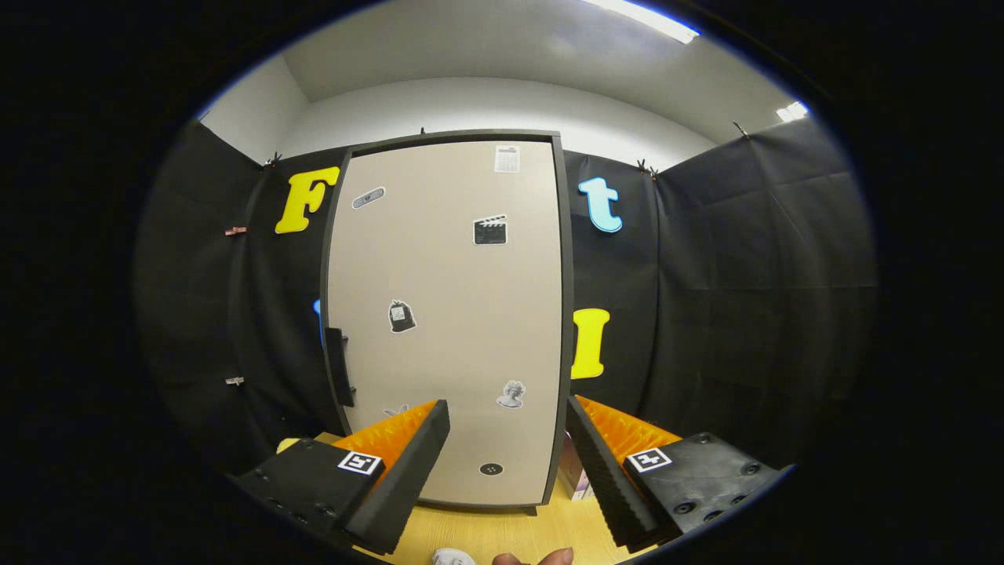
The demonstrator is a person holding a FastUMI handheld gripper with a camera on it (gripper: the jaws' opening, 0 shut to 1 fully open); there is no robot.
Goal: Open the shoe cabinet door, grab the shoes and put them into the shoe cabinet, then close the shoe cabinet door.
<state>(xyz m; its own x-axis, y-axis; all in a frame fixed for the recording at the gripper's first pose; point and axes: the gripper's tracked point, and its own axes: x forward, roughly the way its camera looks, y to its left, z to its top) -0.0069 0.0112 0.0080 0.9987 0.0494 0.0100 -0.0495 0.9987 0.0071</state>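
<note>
Beyond the open gripper [508, 455], shoe cabinet door [447, 314] stands shut on wooden floor [502, 534].

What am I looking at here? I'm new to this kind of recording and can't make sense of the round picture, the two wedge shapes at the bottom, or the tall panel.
The picture comes from a fisheye camera riding on a hand-held gripper, a two-fingered tool a person carries; there is no robot arm. The two black and orange wedges are its fingers, spread apart and holding nothing. The camera looks forward along them, and the lens bends straight lines.

Just ahead, beyond the fingers, stands the shoe cabinet on a yellow wooden surface. Its beige door is shut, dotted with small stickers, with a dark handle on its edge, beyond the left-hand finger. Something white and what may be fingertips peek in below the fingers; I cannot tell what the white thing is.
</note>
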